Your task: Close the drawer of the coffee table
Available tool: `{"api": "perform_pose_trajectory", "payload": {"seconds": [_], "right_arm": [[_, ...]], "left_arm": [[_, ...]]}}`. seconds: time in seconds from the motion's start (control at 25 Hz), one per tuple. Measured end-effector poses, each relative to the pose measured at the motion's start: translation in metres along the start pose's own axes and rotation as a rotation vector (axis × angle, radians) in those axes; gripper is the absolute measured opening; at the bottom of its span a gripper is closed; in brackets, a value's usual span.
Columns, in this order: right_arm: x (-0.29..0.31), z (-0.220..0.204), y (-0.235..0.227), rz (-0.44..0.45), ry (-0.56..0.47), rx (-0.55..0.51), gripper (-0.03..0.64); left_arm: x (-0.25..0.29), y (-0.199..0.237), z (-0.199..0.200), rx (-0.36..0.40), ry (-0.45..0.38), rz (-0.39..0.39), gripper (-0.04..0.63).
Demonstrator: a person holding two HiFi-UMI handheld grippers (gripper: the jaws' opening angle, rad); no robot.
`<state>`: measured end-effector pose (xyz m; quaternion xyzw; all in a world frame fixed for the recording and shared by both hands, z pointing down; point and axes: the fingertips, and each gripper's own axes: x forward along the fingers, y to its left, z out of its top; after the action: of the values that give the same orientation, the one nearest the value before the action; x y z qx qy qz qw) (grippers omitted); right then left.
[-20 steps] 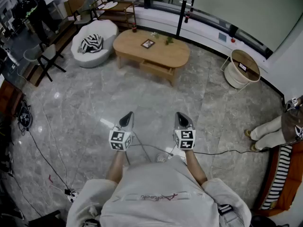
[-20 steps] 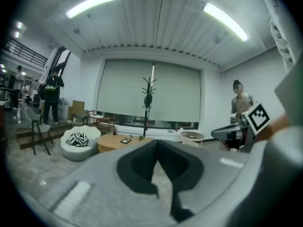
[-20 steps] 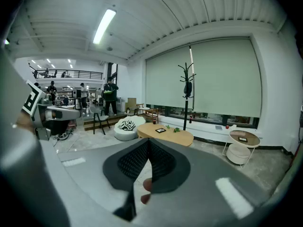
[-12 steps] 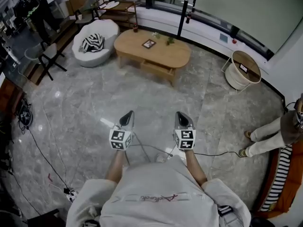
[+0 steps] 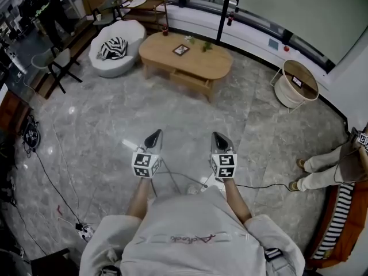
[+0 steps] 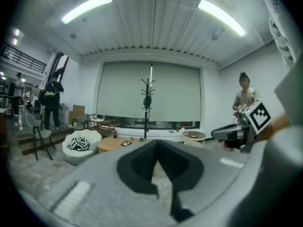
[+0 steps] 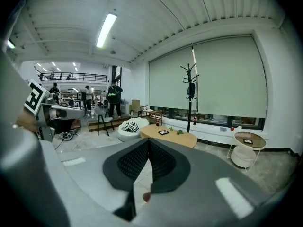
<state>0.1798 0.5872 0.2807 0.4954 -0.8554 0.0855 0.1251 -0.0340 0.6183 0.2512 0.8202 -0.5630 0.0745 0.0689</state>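
Note:
The oval wooden coffee table (image 5: 185,55) stands far ahead across the marble floor, with its drawer (image 5: 190,82) pulled out on the near side. The table also shows small in the left gripper view (image 6: 118,143) and the right gripper view (image 7: 169,137). My left gripper (image 5: 153,138) and right gripper (image 5: 220,141) are held side by side in front of my chest, well short of the table. Both are shut with nothing between the jaws. Each points toward the table.
A white armchair (image 5: 118,48) with a striped cushion sits left of the table. A round side table (image 5: 296,84) stands at the right, a coat stand (image 5: 224,13) behind the coffee table. Cables (image 5: 54,183) trail on the floor. A person (image 5: 333,163) stands at the right edge.
The whole head view has shifted slightly: the table and chair sit a little higher and to the right. The person at the right has stepped. Both grippers keep their place.

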Motion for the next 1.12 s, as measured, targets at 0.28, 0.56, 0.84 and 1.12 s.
{"api": "perform_pose_trajectory", "payload": {"seconds": [0.28,0.56,0.84,1.12], "right_arm": [[-0.005,-0.004,-0.020,0.029,-0.003,-0.012,0.005],[-0.010,-0.011,-0.038,0.054,-0.003,-0.018,0.005],[-0.013,-0.010,-0.051,0.065,-0.012,-0.011,0.005],[-0.006,-0.014,-0.055,0.063,-0.009,-0.015,0.006]], "left_arm": [[0.008,-0.026,0.000,0.006,0.006,0.022,0.000],[0.015,-0.047,-0.004,0.011,0.013,0.042,0.000],[0.022,-0.058,0.003,0.023,0.009,0.046,0.000],[0.032,-0.058,-0.002,0.024,0.011,0.038,0.000]]}}
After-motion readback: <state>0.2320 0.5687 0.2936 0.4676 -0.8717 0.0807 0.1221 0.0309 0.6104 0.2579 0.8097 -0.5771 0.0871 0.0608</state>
